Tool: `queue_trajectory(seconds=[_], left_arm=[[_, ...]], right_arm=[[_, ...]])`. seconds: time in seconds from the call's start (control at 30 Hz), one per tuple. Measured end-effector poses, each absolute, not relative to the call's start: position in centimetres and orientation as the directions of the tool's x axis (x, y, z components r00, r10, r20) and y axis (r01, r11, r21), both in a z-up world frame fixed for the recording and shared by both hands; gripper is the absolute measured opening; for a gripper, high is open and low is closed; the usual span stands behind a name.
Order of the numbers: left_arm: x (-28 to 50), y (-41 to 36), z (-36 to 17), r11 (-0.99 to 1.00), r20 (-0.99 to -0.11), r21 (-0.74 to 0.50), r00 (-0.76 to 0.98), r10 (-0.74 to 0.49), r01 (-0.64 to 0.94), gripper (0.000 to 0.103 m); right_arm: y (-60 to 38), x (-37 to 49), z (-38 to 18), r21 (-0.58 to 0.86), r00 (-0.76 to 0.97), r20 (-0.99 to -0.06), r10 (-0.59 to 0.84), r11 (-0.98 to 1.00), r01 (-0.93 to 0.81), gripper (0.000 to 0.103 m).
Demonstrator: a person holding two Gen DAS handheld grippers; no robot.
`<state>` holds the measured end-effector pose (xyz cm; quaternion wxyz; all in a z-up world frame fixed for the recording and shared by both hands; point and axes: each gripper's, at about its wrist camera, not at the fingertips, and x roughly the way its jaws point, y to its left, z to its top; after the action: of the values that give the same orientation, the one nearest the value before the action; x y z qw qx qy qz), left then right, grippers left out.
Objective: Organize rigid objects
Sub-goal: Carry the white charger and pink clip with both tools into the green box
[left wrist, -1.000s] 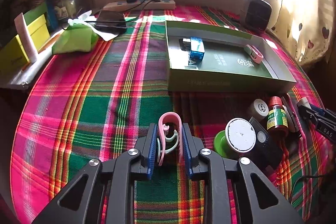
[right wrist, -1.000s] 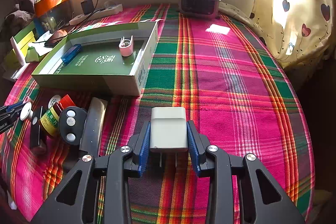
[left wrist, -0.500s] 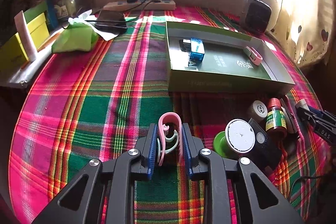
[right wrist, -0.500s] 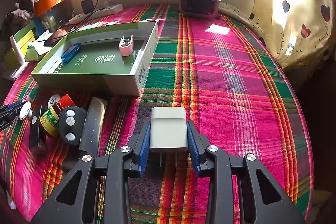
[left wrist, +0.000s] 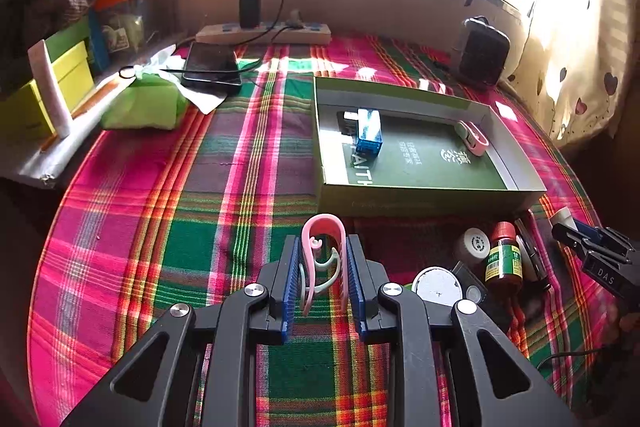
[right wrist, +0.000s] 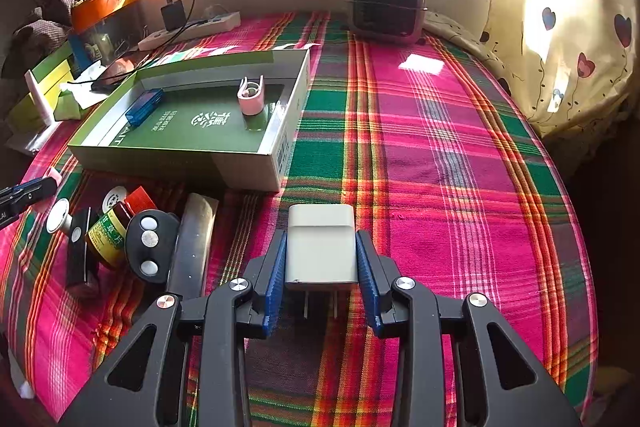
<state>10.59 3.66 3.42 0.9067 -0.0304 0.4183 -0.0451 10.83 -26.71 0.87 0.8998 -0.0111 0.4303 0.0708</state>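
Observation:
My left gripper (left wrist: 323,247) is shut on a pink plastic clip (left wrist: 324,251), held just short of the near wall of the green box (left wrist: 424,195). In the box lie a blue case (left wrist: 370,135) and a second pink clip (left wrist: 472,139). My right gripper (right wrist: 321,241) is shut on a white plug charger (right wrist: 321,247), its prongs pointing back toward the camera. It hangs over the plaid cloth, near the front right corner of the green box (right wrist: 256,171). A heap of loose items (right wrist: 120,239) lies in front of the box: a small brown bottle (left wrist: 503,259), round lids, a black key fob (right wrist: 149,247), a flat metal piece (right wrist: 194,243).
A power strip (left wrist: 264,33) with a black adapter, a dark phone (left wrist: 211,69) and a green tissue pack (left wrist: 144,105) lie at the back left. A small heater (right wrist: 387,3) stands at the back by the wall. The right gripper's tip (left wrist: 592,251) shows at the left view's right edge.
The left gripper with the pink clip has drifted slightly closer to the green box. The right gripper and its charger have stayed put.

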Motion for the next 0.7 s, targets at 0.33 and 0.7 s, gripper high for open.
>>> queue_trajectory(seconds=[0.33,0.7], left_arm=[[13.0,3.2,5.4,0.991,-0.730,-0.099,0.670,-0.136,0.093,0.022],[16.1,1.3,5.7,0.980,-0.731,-0.121,0.654,-0.194,0.155,0.022]], right_arm=[[-25.6,12.3,3.7,0.030,0.655,-0.743,0.134,0.985,-0.168,0.035],[-22.6,16.8,6.1,0.065,0.644,-0.735,0.209,0.968,-0.241,0.035]])
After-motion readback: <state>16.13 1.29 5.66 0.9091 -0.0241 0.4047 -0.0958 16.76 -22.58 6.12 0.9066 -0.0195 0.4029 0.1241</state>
